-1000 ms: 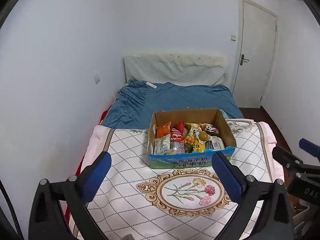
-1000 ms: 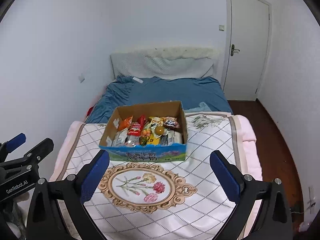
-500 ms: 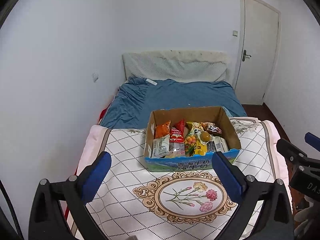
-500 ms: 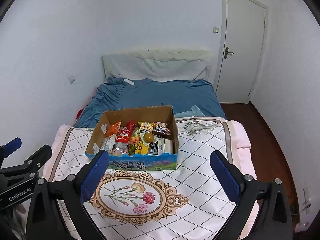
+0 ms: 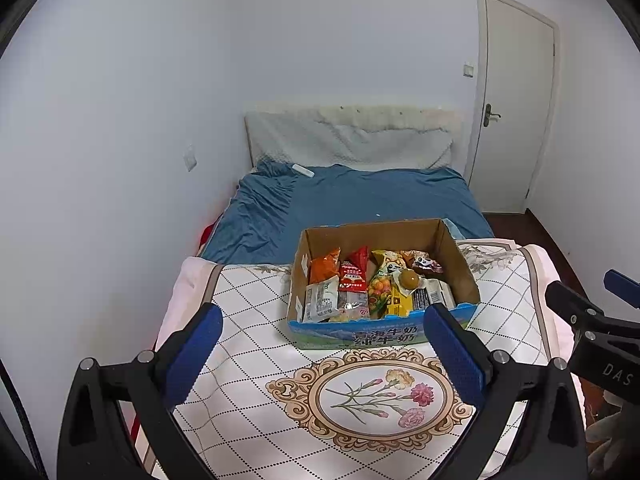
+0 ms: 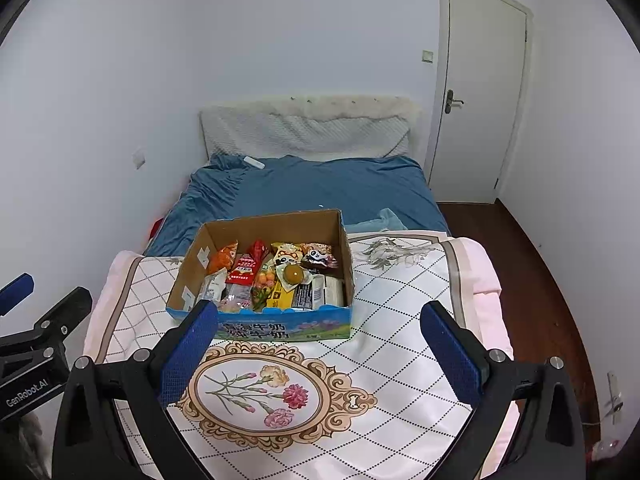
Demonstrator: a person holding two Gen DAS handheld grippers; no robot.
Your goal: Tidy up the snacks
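Left gripper (image 5: 322,354) hovered low over the quilt (image 5: 256,392), fingers spread wide, nothing in them. Right gripper (image 6: 320,350) was the same, wide apart and holding nothing, both aimed at the box (image 6: 276,328). Box sat on the quilt mid-bed, long side running left-right, printed front facing the grippers. Snacks (image 6: 272,276) were packed inside, mostly lying front to back.

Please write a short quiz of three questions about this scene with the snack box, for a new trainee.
1. True or false: the left claw holds a snack.
2. The cardboard box stands on: A) the floor B) the quilt C) the blue sheet
3. What round thing lies on top of the snacks?

Key: 1 false, both claws, also the right claw, are open and empty. 2 B. 3 A yellow-brown ball.
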